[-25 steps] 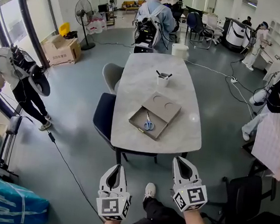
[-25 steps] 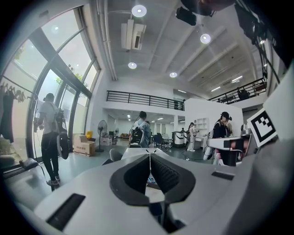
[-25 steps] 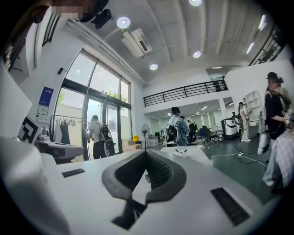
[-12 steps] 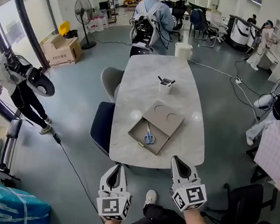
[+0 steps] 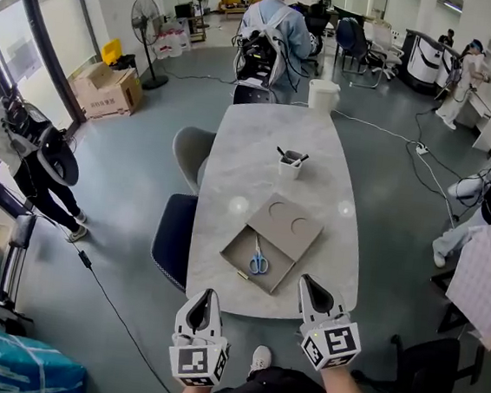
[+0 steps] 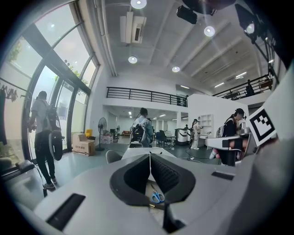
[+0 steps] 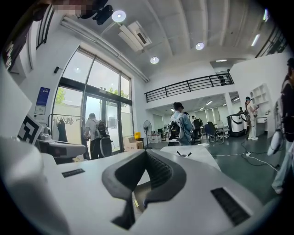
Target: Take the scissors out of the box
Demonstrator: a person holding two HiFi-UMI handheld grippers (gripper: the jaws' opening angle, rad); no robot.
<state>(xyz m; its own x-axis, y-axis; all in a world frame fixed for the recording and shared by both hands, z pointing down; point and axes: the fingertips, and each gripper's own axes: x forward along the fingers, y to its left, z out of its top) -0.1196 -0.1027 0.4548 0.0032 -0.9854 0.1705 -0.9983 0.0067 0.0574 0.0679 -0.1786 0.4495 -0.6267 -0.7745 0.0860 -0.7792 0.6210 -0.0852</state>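
The scissors [image 5: 258,261] lie flat inside the open box [image 5: 236,253], blue handles toward its near side, so they seem easy to reach from above. The lid [image 5: 290,224] rests against the box's far side, out of the way. The left gripper [image 5: 206,295] and right gripper [image 5: 307,285] hover short of the box's near side, each with jaws pressed together and empty. The approach looks unfinished, and one pair must part before grasping.

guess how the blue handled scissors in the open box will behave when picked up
The scissors look small and thin, so probably light and stiff. They lie flat in the shallow box, so they may slide rather than lift. Gripped by one blue handle loop, the blades might swing open.
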